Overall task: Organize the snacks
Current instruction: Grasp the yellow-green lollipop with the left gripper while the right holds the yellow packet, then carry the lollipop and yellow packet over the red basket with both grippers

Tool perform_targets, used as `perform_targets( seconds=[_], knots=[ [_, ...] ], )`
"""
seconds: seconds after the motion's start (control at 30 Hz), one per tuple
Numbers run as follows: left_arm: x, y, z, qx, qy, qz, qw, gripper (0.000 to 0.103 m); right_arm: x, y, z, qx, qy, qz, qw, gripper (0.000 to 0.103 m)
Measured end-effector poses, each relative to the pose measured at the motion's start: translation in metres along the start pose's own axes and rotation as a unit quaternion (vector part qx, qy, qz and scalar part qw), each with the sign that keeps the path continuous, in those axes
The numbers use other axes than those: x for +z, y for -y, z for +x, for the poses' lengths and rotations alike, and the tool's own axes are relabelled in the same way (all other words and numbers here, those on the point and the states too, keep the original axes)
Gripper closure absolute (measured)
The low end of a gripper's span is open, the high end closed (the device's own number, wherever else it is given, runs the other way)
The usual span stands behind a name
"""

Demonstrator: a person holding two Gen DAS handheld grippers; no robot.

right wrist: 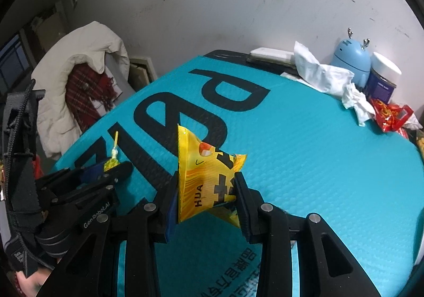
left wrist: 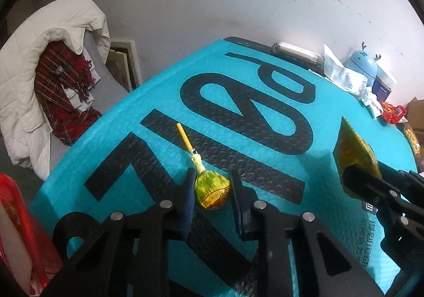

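A yellow-wrapped lollipop (left wrist: 211,189) with a yellow stick lies on the teal mat (left wrist: 265,79), between the fingers of my left gripper (left wrist: 212,185). The jaws stand on either side of its head, close to it or touching. My right gripper (right wrist: 206,191) is shut on a yellow snack packet (right wrist: 206,177) and holds it above the mat. The packet also shows at the right of the left wrist view (left wrist: 355,154). The lollipop shows small in the right wrist view (right wrist: 112,159), with the left gripper (right wrist: 106,172) around it.
A red tray (left wrist: 23,230) sits at the mat's left edge. At the back right are crumpled tissues (right wrist: 326,74), a blue humidifier (right wrist: 351,58), a white-lidded jar (right wrist: 383,77) and red wrappers (right wrist: 392,114). A chair with a white jacket (left wrist: 39,63) stands to the left.
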State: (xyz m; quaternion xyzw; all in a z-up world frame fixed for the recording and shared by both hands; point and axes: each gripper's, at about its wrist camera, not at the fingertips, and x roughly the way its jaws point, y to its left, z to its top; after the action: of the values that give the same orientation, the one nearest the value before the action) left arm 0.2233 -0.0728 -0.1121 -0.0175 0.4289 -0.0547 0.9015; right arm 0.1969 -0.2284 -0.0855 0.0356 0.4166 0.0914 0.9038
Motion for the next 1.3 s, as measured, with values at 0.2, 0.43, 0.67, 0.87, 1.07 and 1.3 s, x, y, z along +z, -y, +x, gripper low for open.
perform_targets(
  seconds=[0.2,0.43,0.67,0.87,1.07,1.3],
  knots=[
    [-0.004,0.005,-0.014,-0.008,0.008,0.015,0.9998,0.079,-0.001,-0.001,-0.005,-0.002,0.001,0.003,1.0,0.067],
    [-0.015,0.002,-0.04,-0.023,0.011,0.014,0.9996,0.079,-0.01,-0.011,-0.025,0.002,0.005,0.008,1.0,0.067],
    [-0.033,0.001,-0.072,-0.035,0.019,0.014,0.9991,0.079,-0.025,-0.022,-0.053,0.0,0.012,0.015,1.0,0.067],
    [-0.05,-0.001,-0.1,-0.047,0.03,0.017,0.9983,0.079,-0.043,-0.031,-0.08,-0.003,0.02,0.02,1.0,0.067],
    [-0.07,-0.001,-0.128,-0.062,0.039,0.022,0.9971,0.079,-0.063,-0.041,-0.107,-0.008,0.027,0.015,0.999,0.067],
    [-0.092,-0.003,-0.159,-0.078,0.049,0.028,0.9954,0.079,-0.088,-0.053,-0.134,0.009,0.031,0.013,0.999,0.066]
  ],
)
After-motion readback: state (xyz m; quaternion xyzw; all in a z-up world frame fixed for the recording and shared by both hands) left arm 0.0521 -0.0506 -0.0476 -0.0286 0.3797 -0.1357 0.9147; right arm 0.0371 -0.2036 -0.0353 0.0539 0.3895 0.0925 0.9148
